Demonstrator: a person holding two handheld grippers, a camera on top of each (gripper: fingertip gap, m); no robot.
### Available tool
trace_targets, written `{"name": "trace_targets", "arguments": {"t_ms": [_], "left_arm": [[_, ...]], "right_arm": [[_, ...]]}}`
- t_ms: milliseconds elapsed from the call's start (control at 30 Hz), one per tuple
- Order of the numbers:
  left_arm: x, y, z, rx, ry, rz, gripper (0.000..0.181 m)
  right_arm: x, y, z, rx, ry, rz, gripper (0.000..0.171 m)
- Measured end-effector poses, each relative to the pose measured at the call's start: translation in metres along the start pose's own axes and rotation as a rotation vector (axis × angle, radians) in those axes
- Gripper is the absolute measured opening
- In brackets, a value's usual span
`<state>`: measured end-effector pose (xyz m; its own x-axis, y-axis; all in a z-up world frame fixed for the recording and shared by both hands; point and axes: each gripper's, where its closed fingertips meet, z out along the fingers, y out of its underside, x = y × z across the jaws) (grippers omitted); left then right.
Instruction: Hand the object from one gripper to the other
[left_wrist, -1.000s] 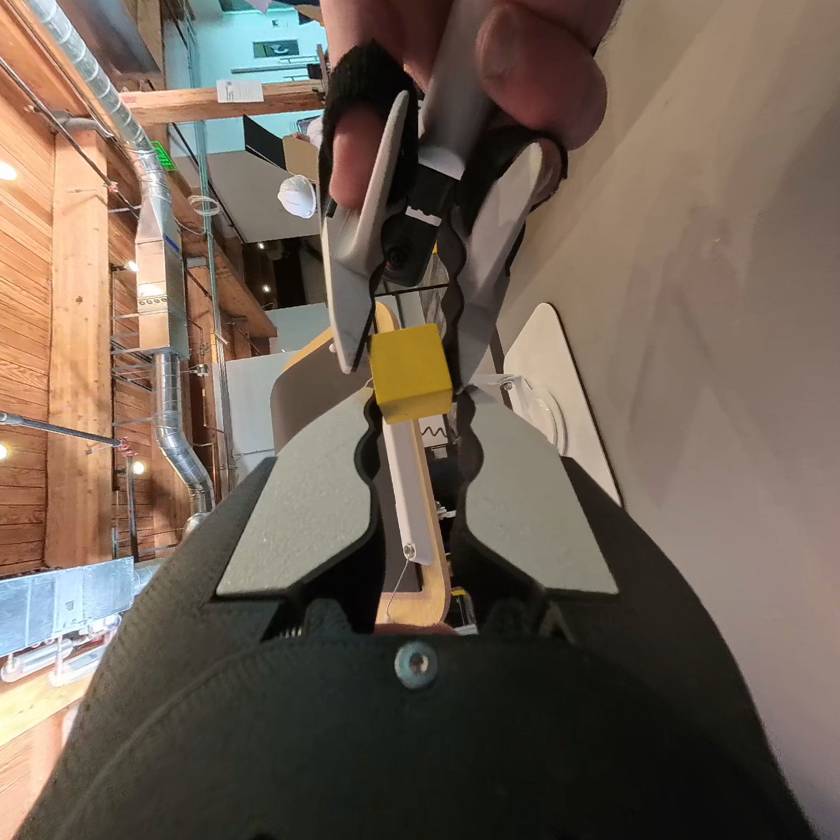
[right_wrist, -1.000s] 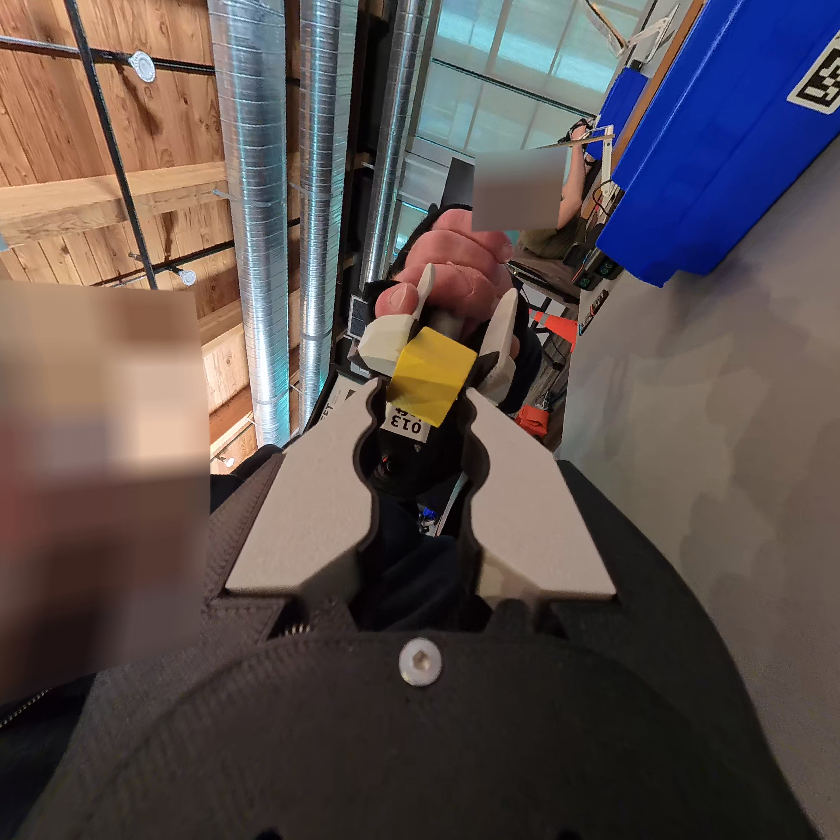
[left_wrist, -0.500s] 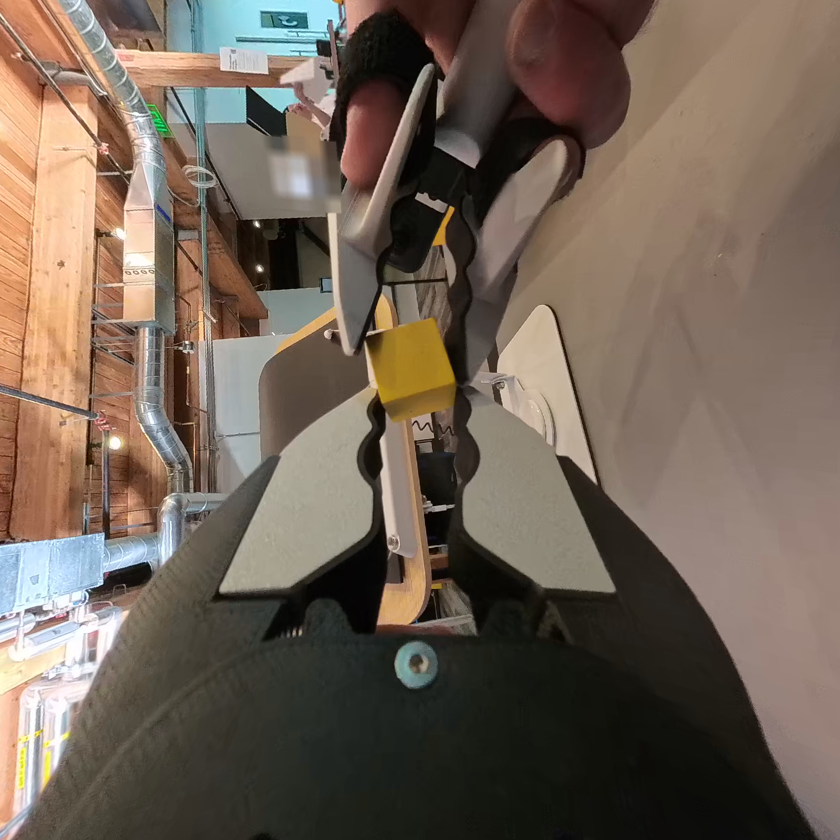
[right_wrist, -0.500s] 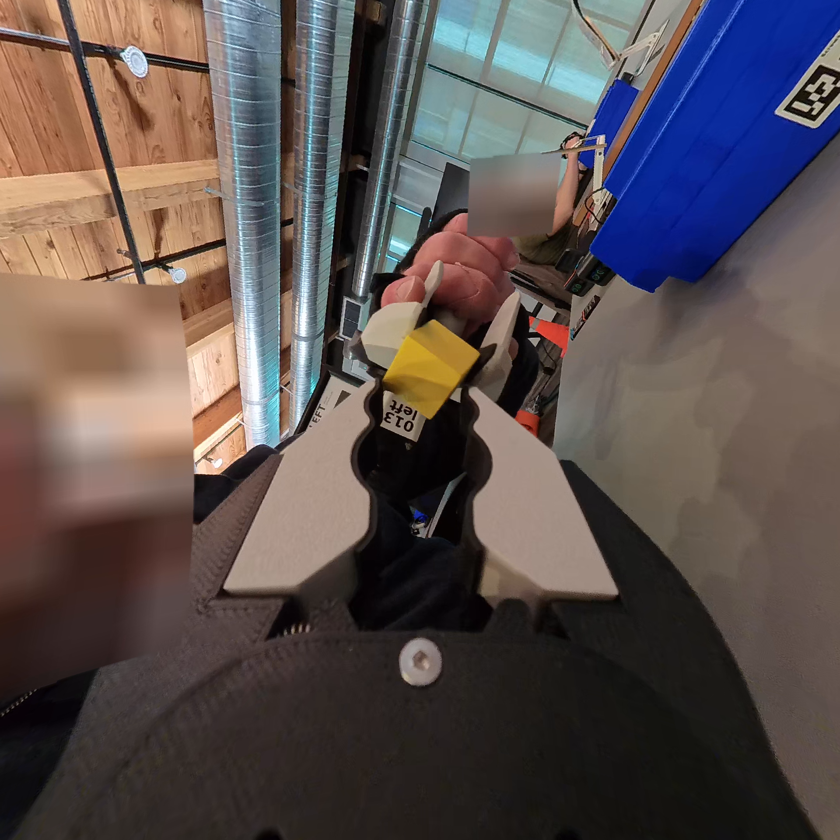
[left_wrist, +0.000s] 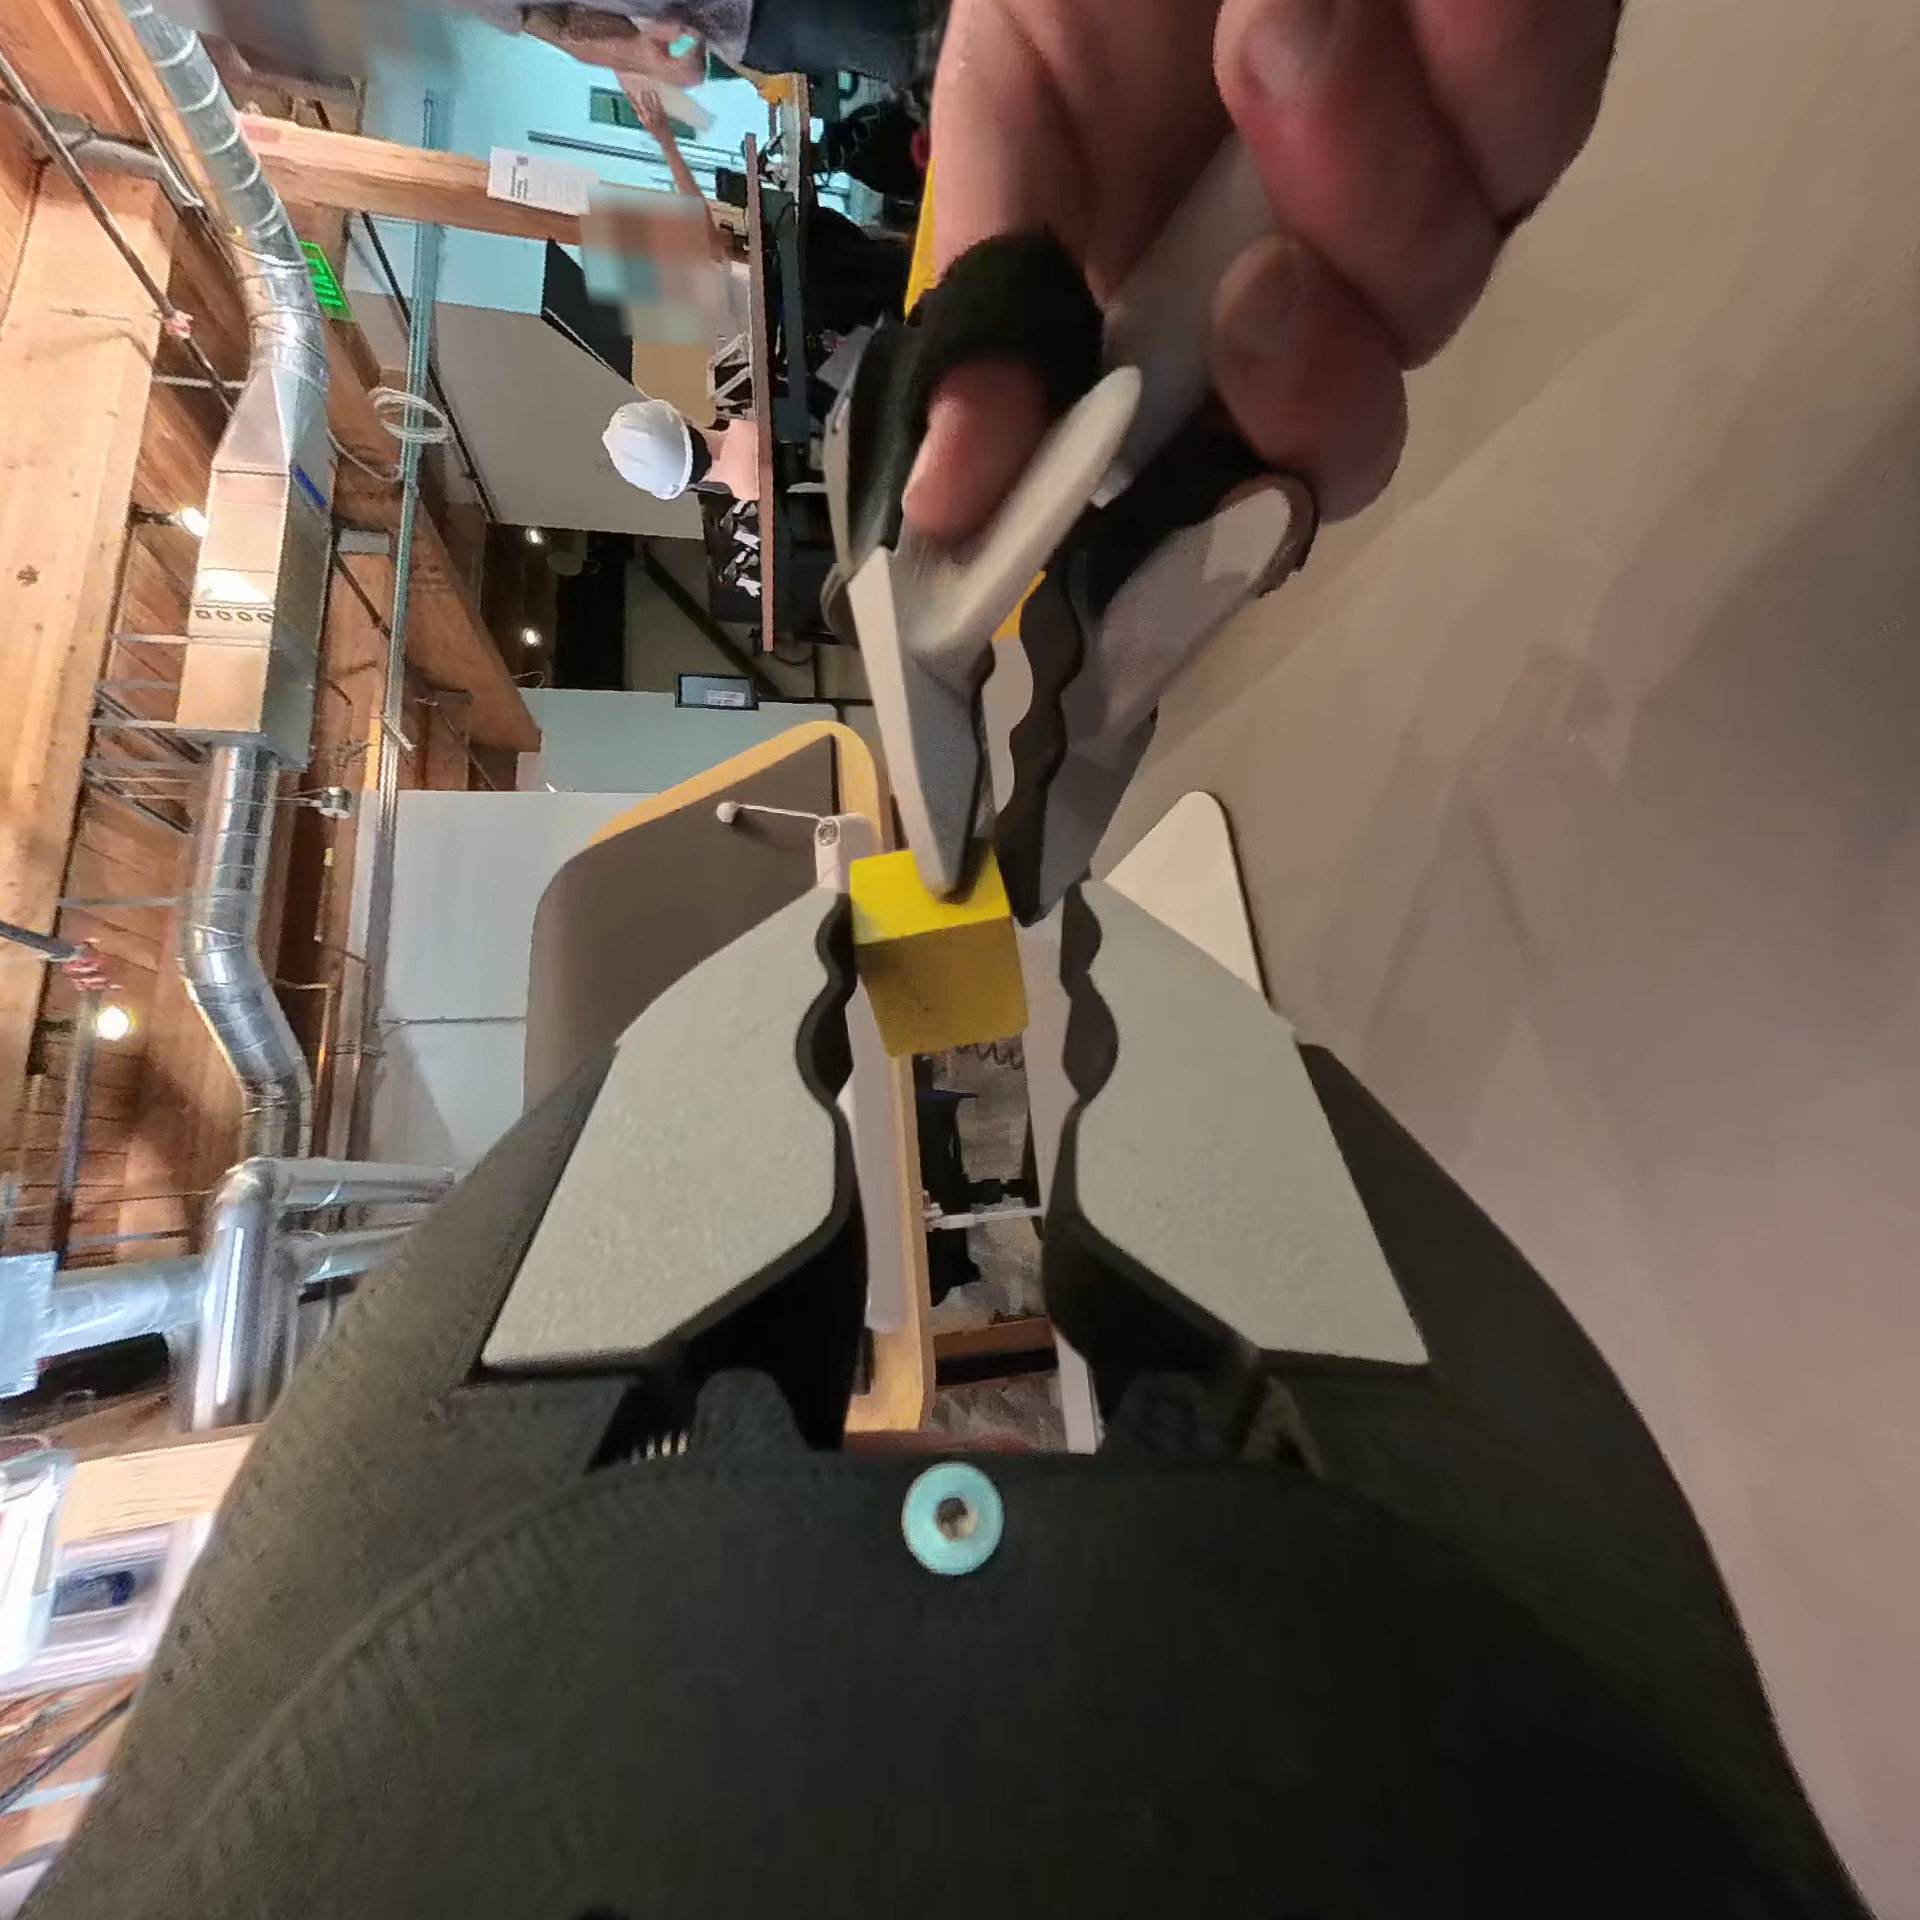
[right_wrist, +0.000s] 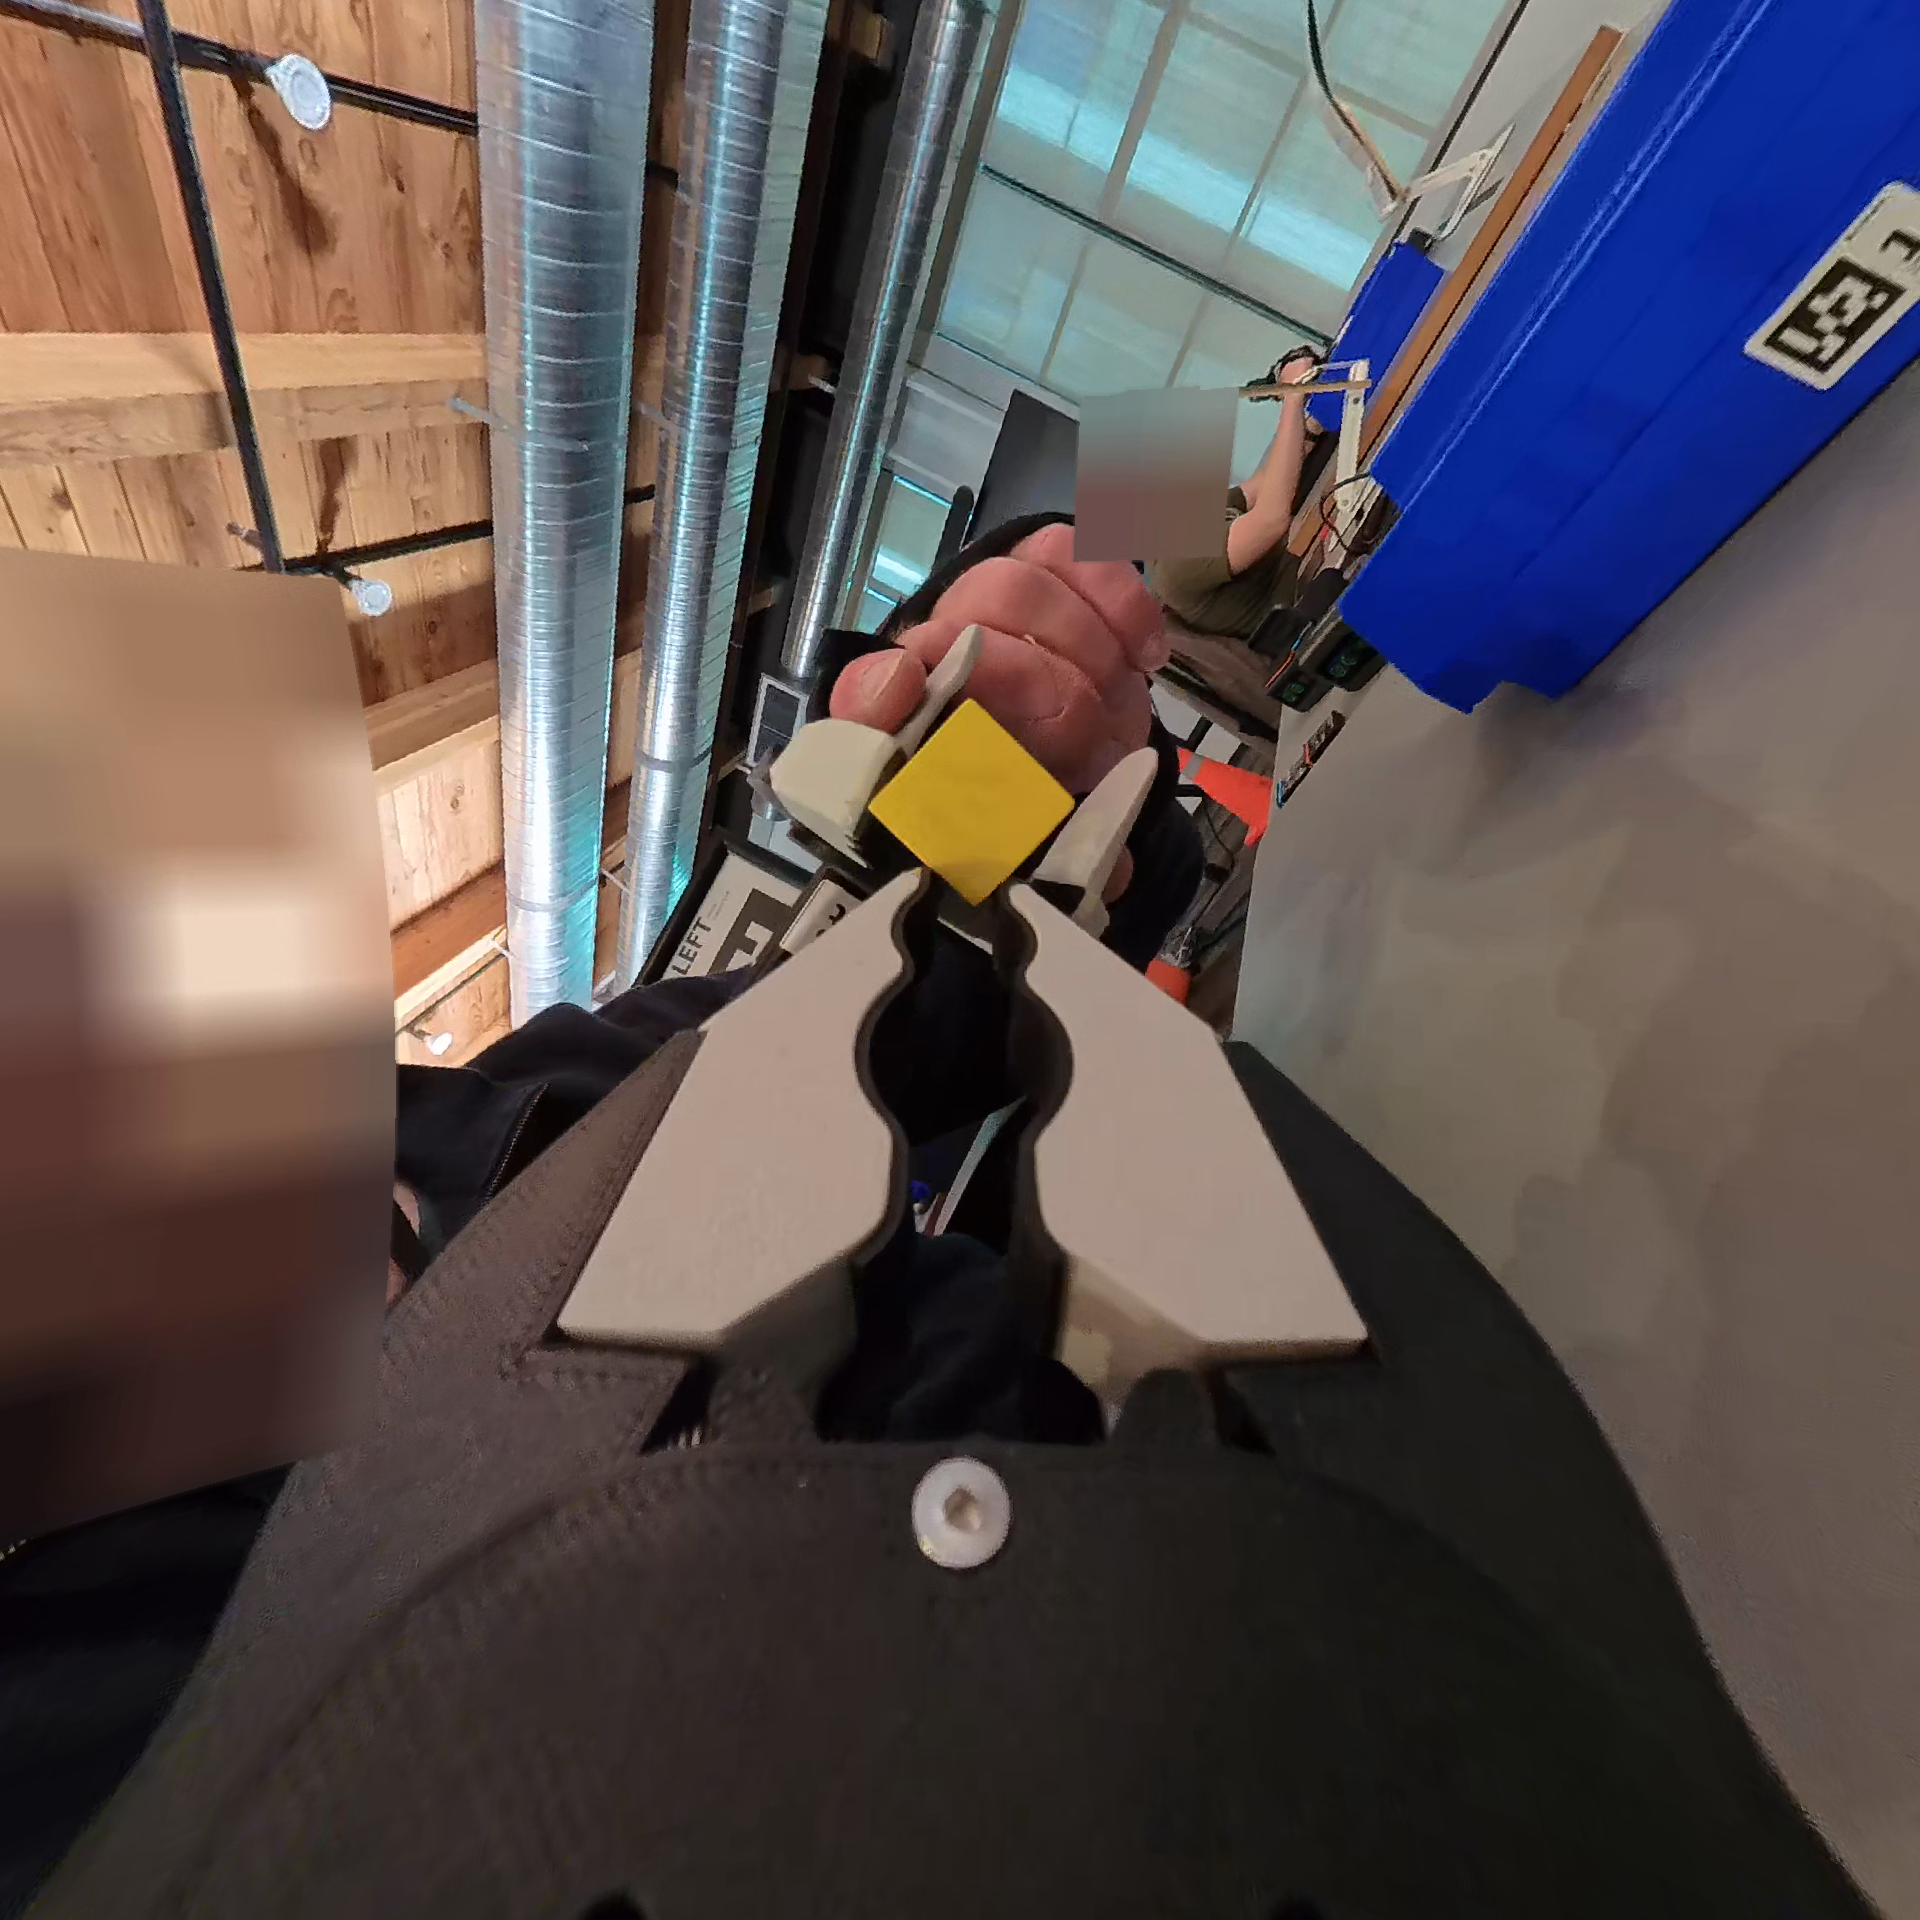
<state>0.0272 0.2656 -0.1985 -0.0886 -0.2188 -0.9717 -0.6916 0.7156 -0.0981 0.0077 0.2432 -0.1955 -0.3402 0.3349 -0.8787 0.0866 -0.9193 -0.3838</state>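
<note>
A yellow cube hangs in the air between both grippers, above the table. In the left wrist view my left gripper has its jaws spread: the cube touches one finger, with a gap to the other. My right gripper comes in from above, held by a hand, and its tips pinch the cube's far end. In the right wrist view my right gripper is nearly closed on the near corner of the cube. The left gripper stands open on both sides of it.
A grey table top lies to the right, with a blue bin at its far end. In the left wrist view a white rounded board lies on the table. A dark panel with a yellow edge stands behind.
My right gripper has closed from open onto the cube. My left gripper, which was shut on the cube, has spread its jaws. The cube has turned a little.
</note>
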Motion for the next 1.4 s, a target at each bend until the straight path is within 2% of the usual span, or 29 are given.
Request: {"name": "trace_targets", "arguments": {"t_ms": [200,367,533,800,1267,1400], "left_arm": [[-0.002,-0.002,0.0,0.004,0.003,-0.036,0.034],[0.0,0.0,-0.002,0.002,0.019,-0.085,0.032],[0.0,-0.004,-0.003,-0.007,0.009,-0.057,0.032],[0.005,-0.005,0.0,-0.069,0.0,0.063,0.03],[-0.012,-0.01,-0.004,-0.032,-0.073,-0.033,0.029],[-0.017,-0.013,-0.007,0.011,-0.053,-0.181,0.029]], "right_arm": [[-0.003,0.002,-0.003,-0.018,0.003,-0.029,0.007],[-0.006,0.004,-0.003,-0.036,0.016,-0.064,0.017],[-0.001,0.008,-0.005,-0.071,0.09,-0.095,0.007],[0.016,0.011,-0.017,-0.156,0.306,-0.207,0.0],[0.015,0.012,-0.025,-0.244,0.503,-0.393,0.007],[0.006,0.0,-0.029,-0.211,0.541,-0.586,0.017]]}}
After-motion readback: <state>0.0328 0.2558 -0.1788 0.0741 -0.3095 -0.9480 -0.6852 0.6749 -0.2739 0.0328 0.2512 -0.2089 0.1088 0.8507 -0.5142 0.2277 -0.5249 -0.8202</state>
